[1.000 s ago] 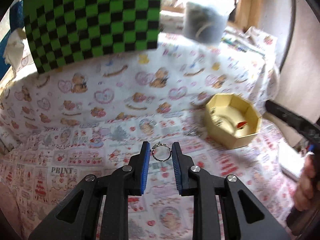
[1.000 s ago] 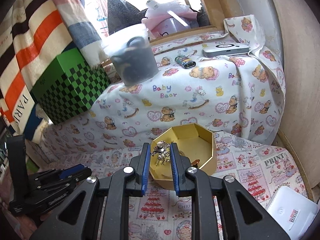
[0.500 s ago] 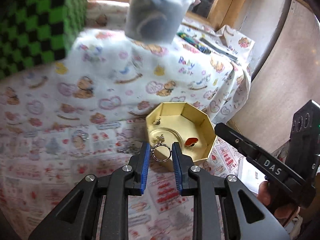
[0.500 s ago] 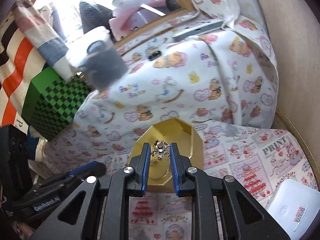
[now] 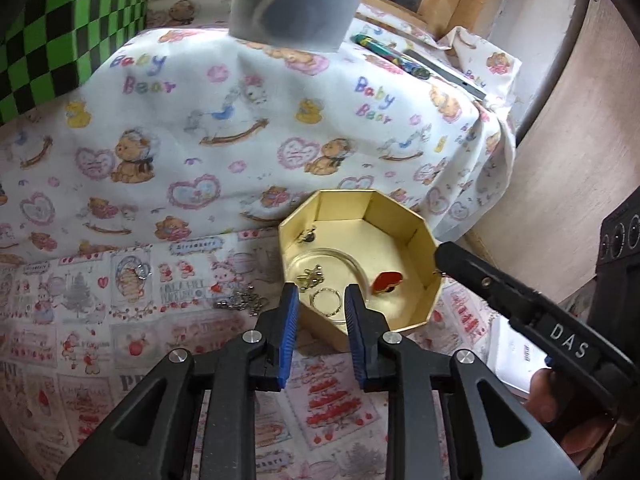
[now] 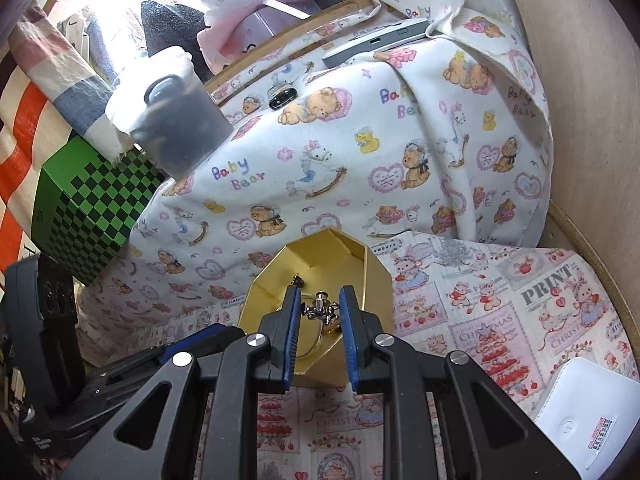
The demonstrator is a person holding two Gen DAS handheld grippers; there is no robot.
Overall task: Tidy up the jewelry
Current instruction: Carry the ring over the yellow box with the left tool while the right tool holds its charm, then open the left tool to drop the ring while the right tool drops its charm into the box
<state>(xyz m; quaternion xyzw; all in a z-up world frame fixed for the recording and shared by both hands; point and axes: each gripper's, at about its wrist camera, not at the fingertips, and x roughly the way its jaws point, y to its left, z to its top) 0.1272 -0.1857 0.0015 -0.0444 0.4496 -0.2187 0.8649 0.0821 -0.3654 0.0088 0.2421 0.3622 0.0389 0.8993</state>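
A gold octagonal box point(image 5: 404, 216) stands on the printed cloth; it also shows in the right wrist view point(image 6: 376, 276). My left gripper point(image 5: 320, 302) is over its near rim, jaws slightly apart, with a thin ring point(image 5: 327, 301) between them; I cannot tell if the ring is held or lying in the box. Inside lie a gold chain piece point(image 5: 310, 275), a small charm point(image 5: 307, 236) and a red piece point(image 5: 386, 282). My right gripper point(image 6: 320, 312) is shut on a silver charm point(image 6: 320, 309) above the box.
A silver chain point(image 5: 240, 302) and a small ring point(image 5: 142, 271) lie on the cloth left of the box. A green checkered box point(image 6: 88, 208) stands at the left, a grey tub point(image 6: 176, 120) behind. A white card point(image 6: 588, 416) lies at the right.
My left gripper has swung right with the ring and now reaches over the box rim. My right gripper has moved closer above the box with its charm.
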